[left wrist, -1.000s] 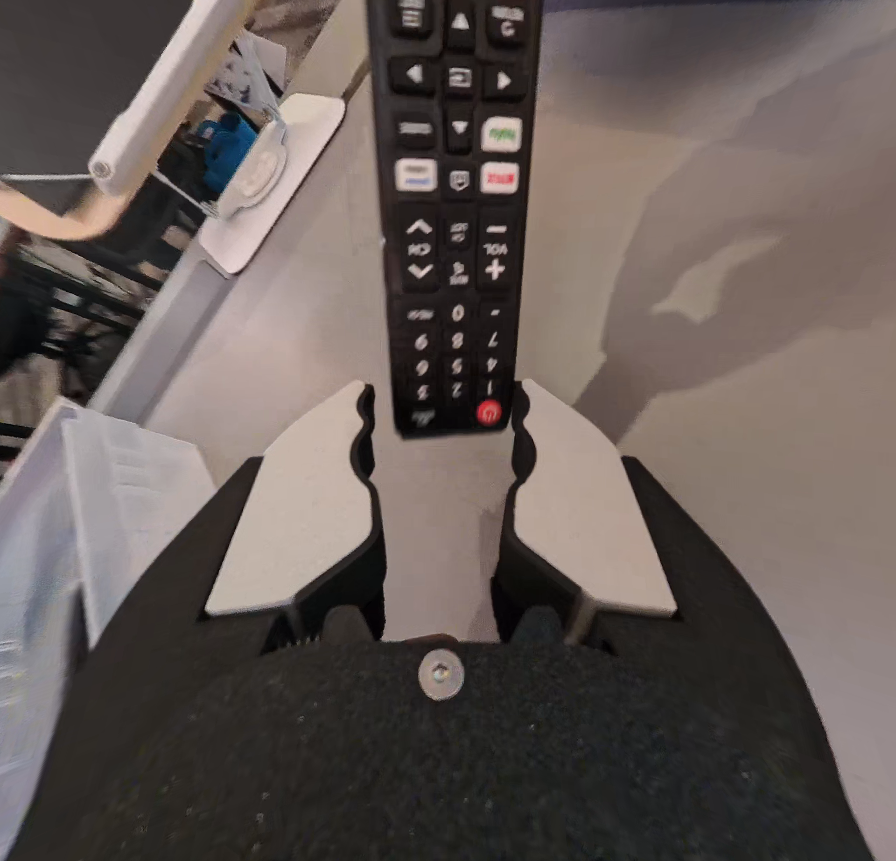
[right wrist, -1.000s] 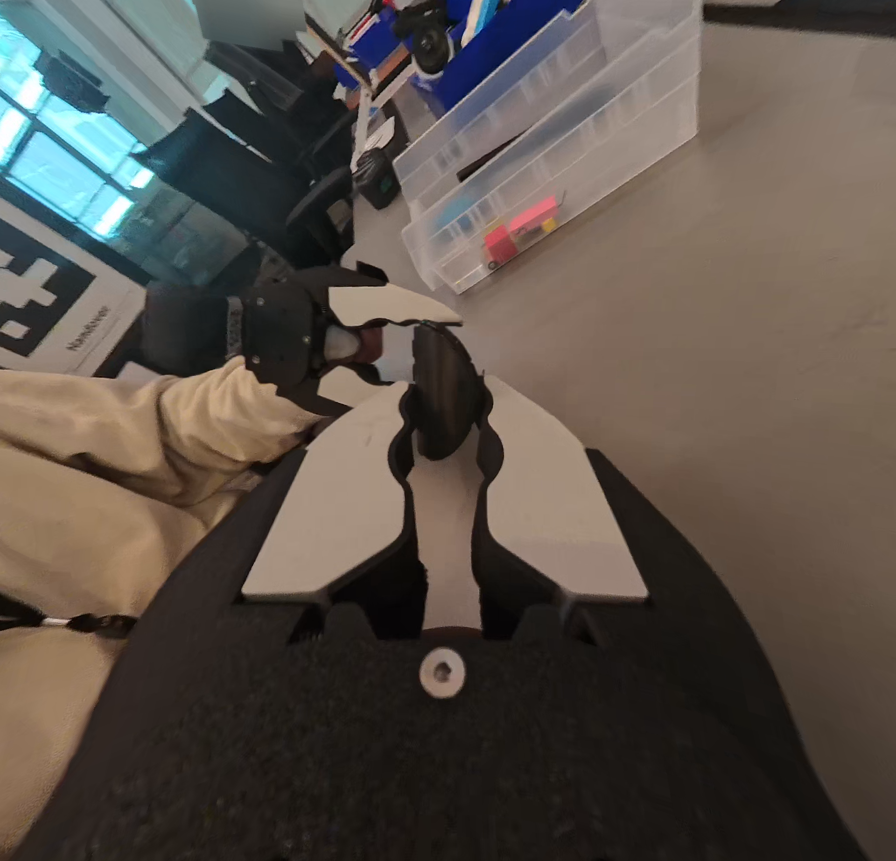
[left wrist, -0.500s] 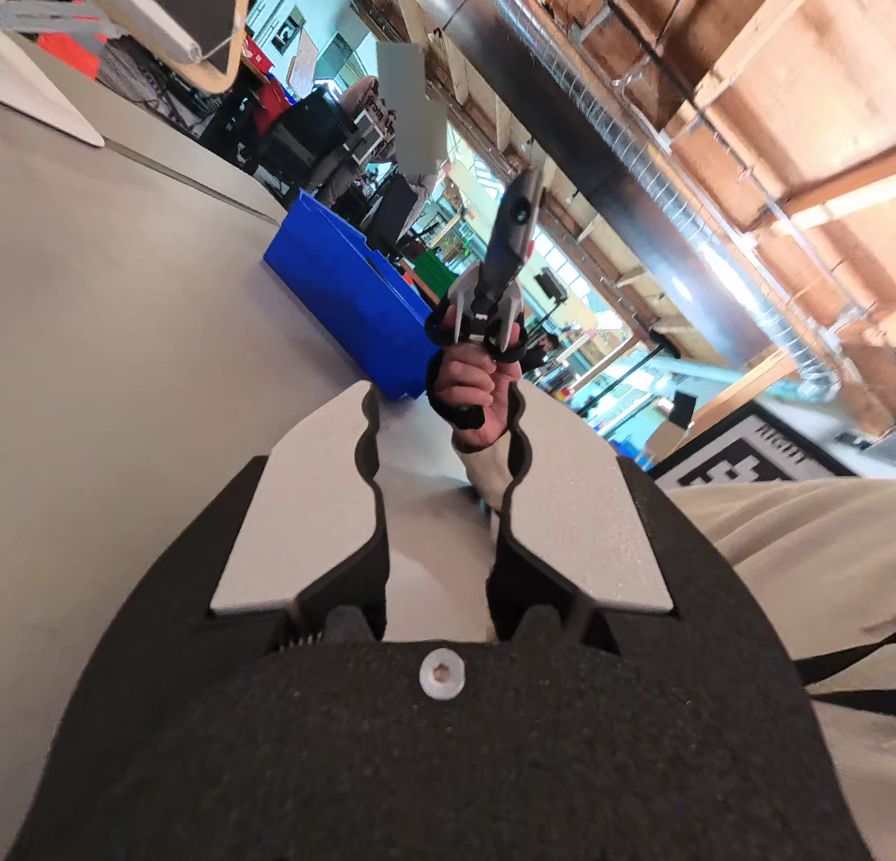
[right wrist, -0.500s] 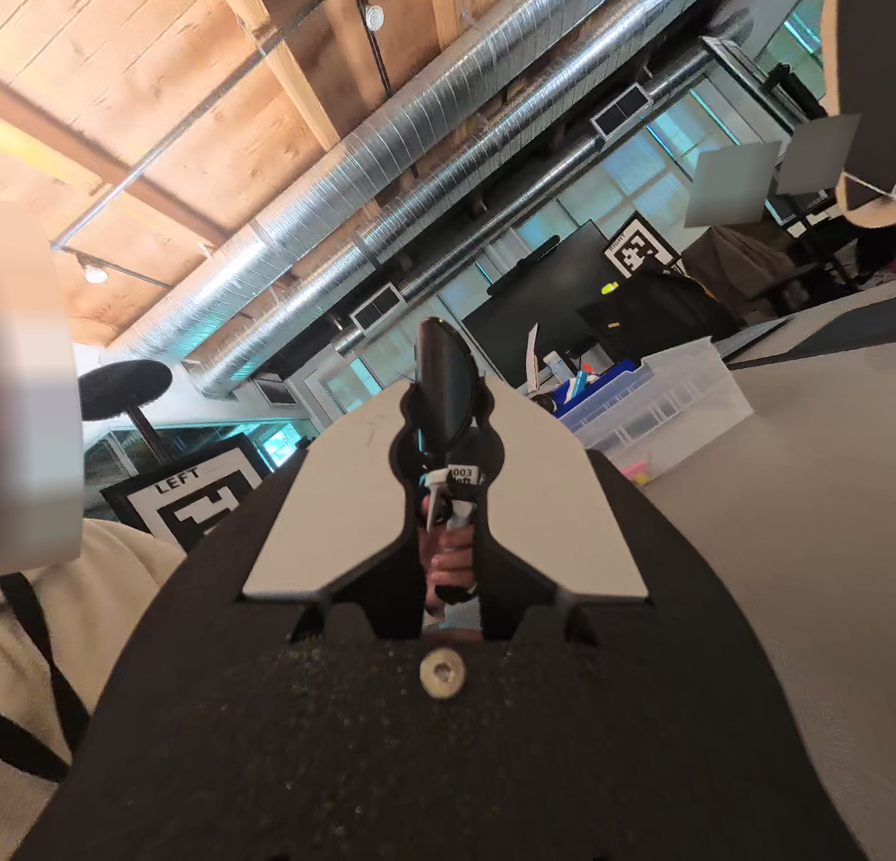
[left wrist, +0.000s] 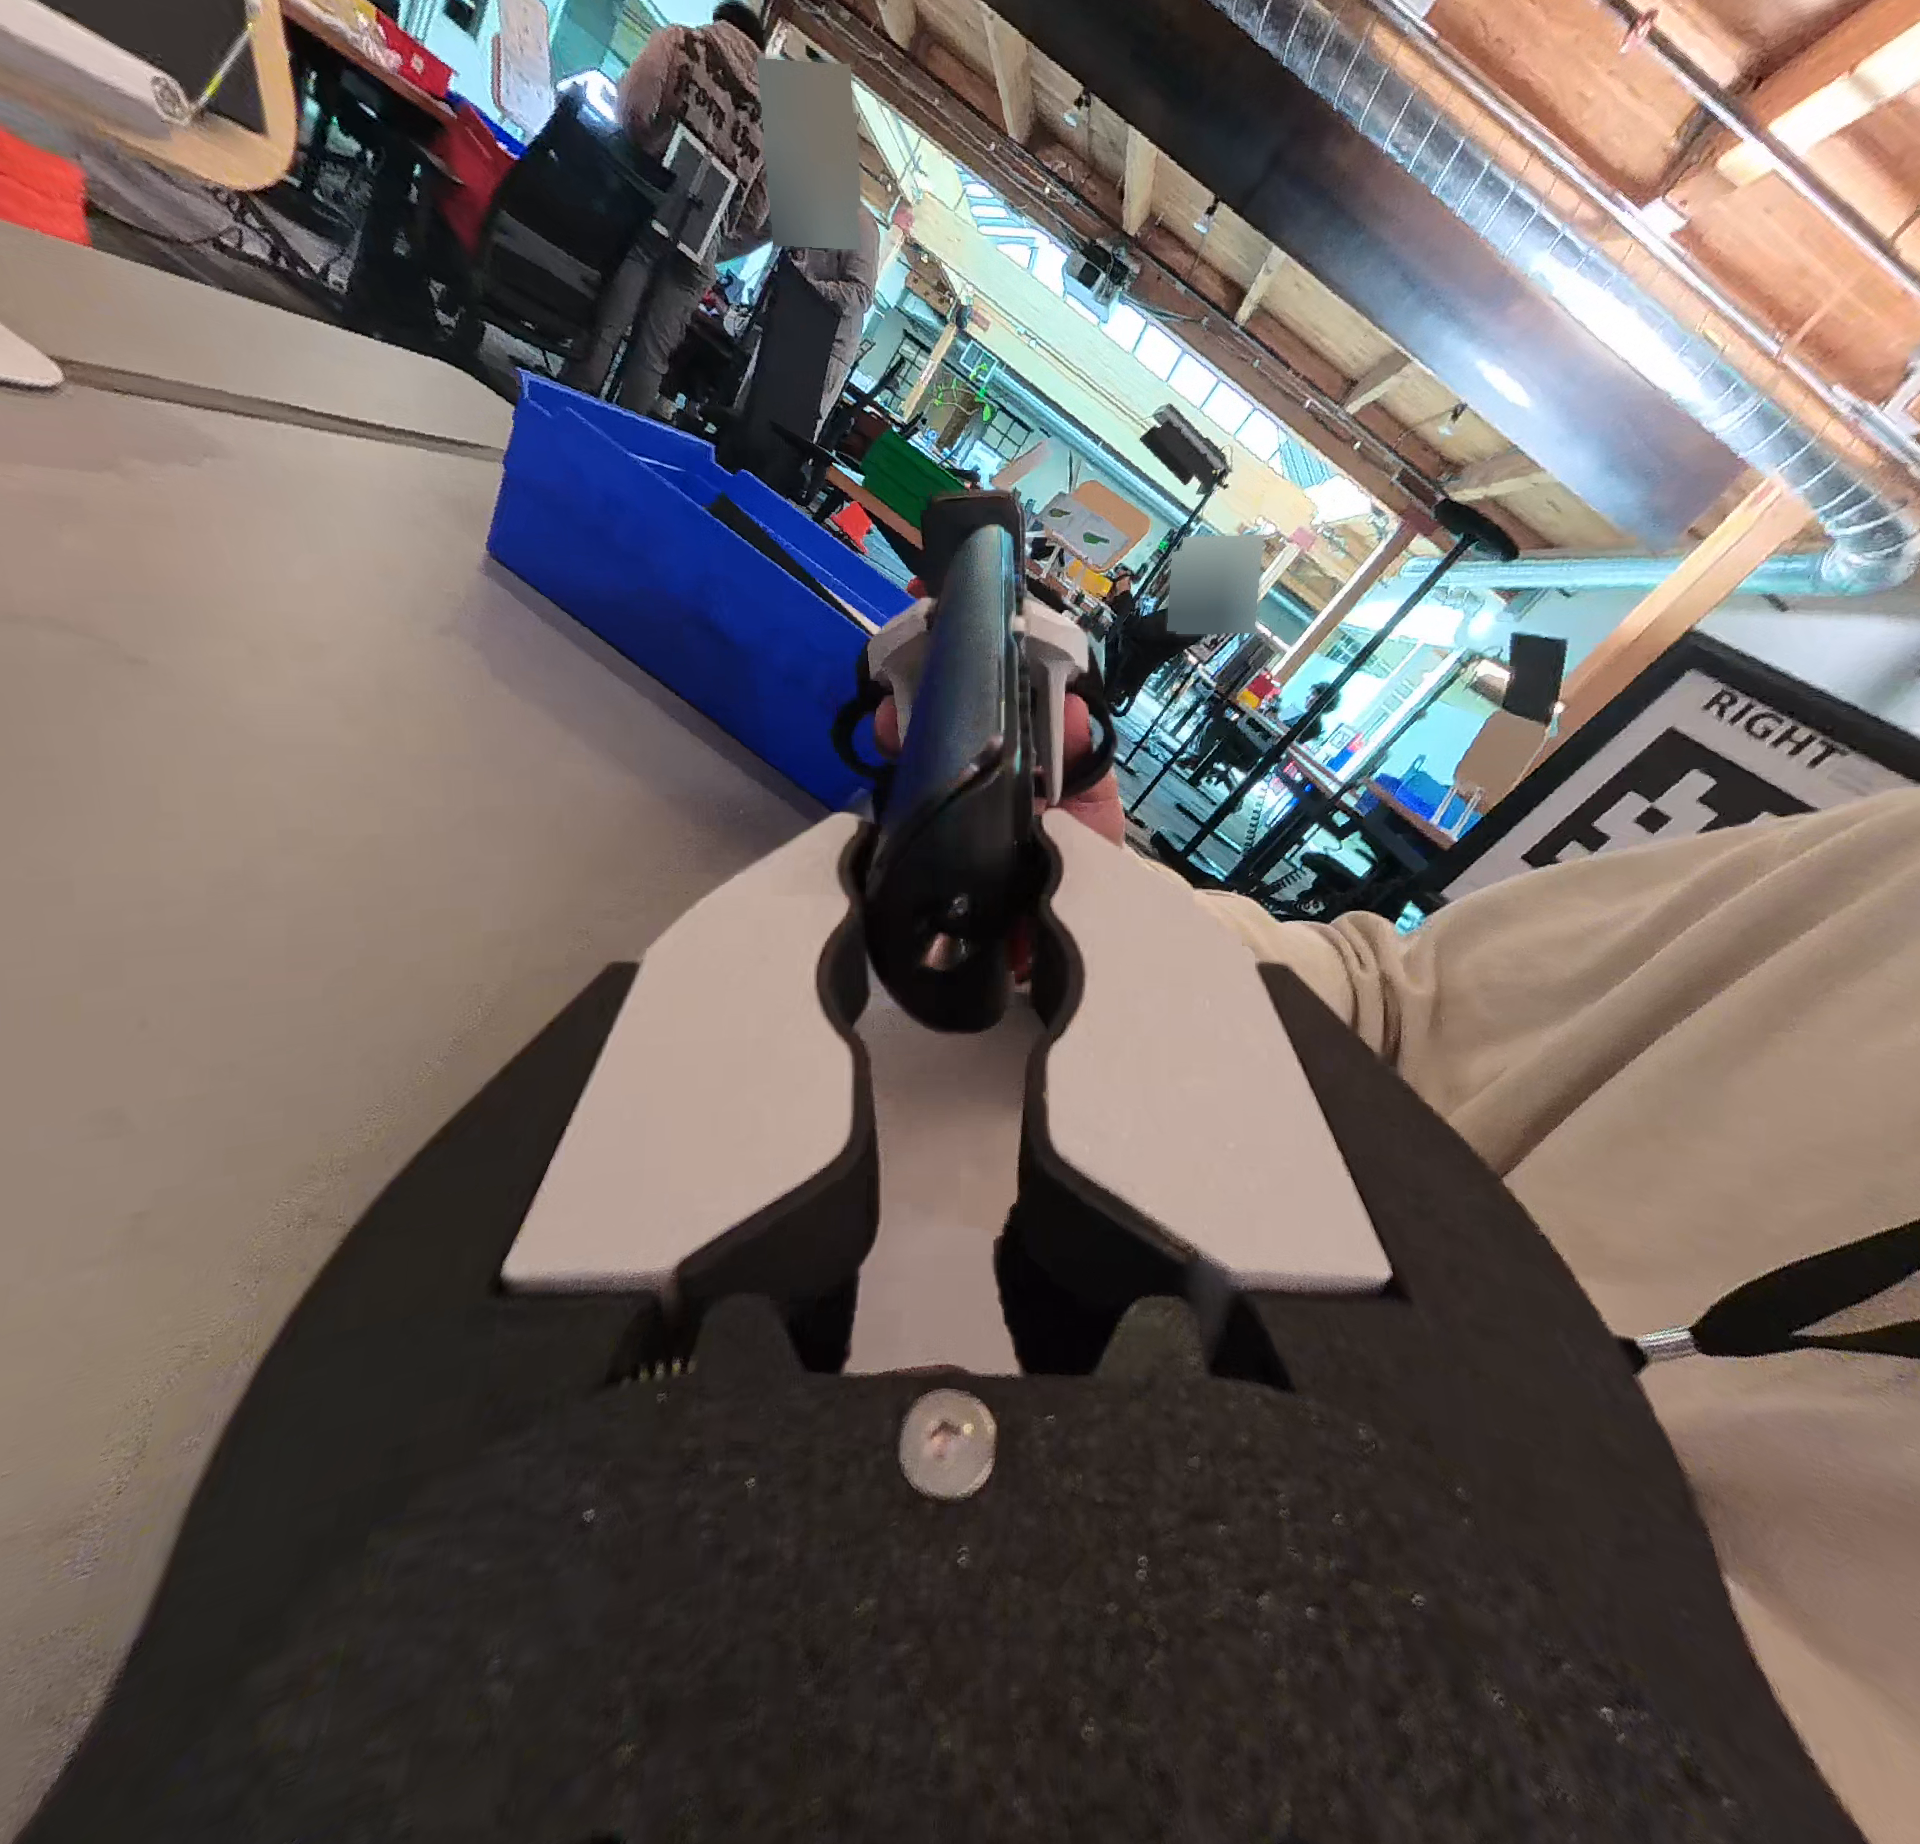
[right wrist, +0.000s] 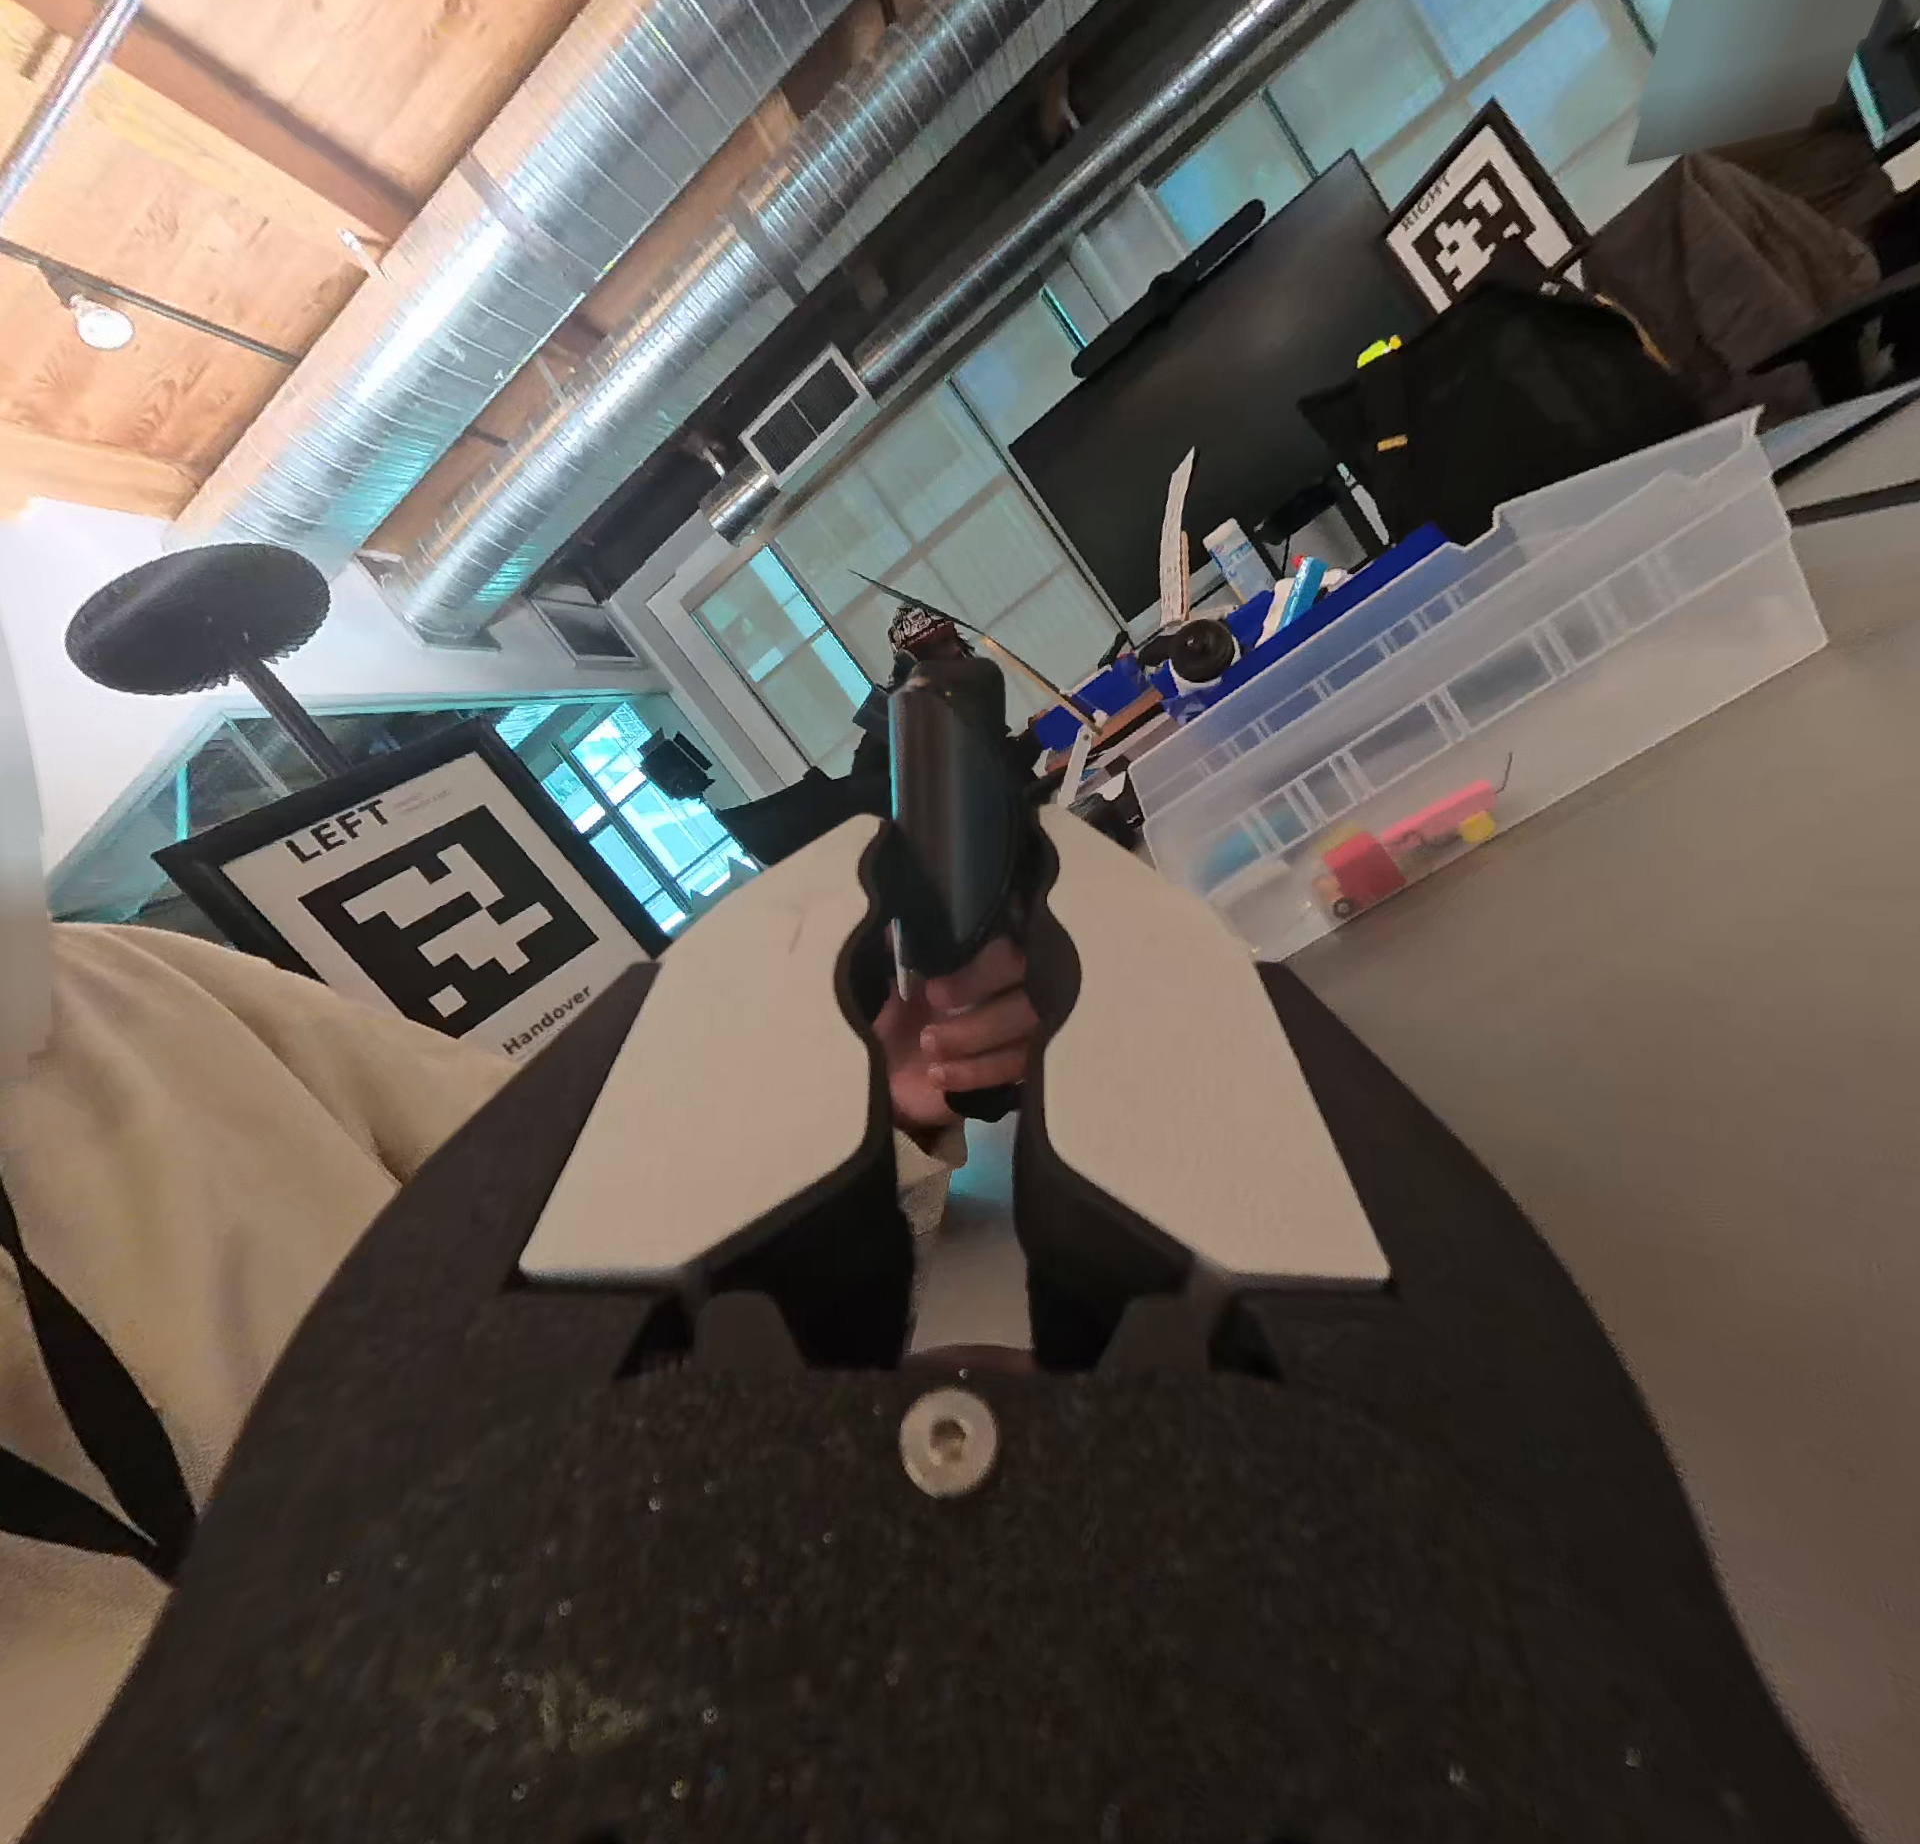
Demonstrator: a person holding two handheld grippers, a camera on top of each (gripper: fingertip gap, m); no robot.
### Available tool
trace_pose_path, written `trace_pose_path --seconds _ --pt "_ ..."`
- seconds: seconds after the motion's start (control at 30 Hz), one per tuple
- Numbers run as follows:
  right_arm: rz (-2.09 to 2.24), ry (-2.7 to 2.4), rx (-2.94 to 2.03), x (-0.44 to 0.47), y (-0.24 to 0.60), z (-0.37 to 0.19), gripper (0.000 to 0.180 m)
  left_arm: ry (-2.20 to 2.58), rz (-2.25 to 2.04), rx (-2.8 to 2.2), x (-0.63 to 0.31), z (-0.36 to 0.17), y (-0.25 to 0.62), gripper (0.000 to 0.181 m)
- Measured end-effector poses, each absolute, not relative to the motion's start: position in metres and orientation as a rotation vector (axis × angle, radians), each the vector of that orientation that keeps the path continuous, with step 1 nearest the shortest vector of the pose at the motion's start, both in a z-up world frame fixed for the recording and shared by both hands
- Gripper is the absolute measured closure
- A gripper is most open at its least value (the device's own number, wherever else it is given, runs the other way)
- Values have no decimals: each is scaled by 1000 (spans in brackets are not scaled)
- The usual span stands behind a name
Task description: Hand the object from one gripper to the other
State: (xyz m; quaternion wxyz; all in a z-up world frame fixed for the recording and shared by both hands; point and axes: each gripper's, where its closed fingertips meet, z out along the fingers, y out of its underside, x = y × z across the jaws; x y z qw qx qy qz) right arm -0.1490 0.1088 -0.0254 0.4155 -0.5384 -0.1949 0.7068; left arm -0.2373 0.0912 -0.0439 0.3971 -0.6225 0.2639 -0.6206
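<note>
Above the grey table [left wrist: 260,755], near the blue bin [left wrist: 665,589], the remote control [left wrist: 951,838] runs lengthwise from one gripper straight to the other. The right gripper [right wrist: 956,901] pinches one end, while the other end lies between the left gripper [left wrist: 951,921]'s fingers, which look closed against it, though I cannot tell if they grip firmly. Nothing stands between them; the clear organiser tray [right wrist: 1507,703] sits well apart from the remote.

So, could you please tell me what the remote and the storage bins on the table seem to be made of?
The remote looks like glossy black hard plastic: its edge catches a bluish sheen. The blue bin seems to be opaque moulded plastic, evenly coloured with a slight gloss. The clear bin is probably translucent plastic, since coloured items show through its walls. The table is matte grey; its material is unclear.
</note>
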Motion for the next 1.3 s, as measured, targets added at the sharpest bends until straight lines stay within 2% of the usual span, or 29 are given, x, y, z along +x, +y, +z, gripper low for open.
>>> trace_pose_path --seconds 0.17,0.27,0.4,0.6,0.67,0.97,1.07,1.13,1.3 --pt "1618 -645 -1507 -151 111 -45 149 692 -1555 -1598 -239 -46 90 158" --pt "1288 -776 -1589 -138 120 -53 126 726 -1473 -1647 -237 -54 91 158" --pt "767 -971 -1610 -129 124 -50 110 692 -1424 -1719 -234 -65 98 158" --pt "6 -1347 -1478 -167 109 -78 111 626 -1431 -1766 -235 -71 103 158" --pt "-159 -1386 -1424 -175 109 -84 117 611 -1425 -1786 -236 -74 105 158" --pt "-330 -1447 -1395 -196 112 -108 113 631 -1379 -1858 -233 -87 104 158" --pt "-382 -1441 -1366 -194 115 -107 117 693 -1368 -1866 -227 -88 97 158" --pt "-379 -1467 -1385 -192 114 -111 131 729 -1320 -1880 -222 -92 95 158" --pt "-283 -1432 -1434 -190 115 -104 131 743 -1334 -1802 -219 -80 93 154"
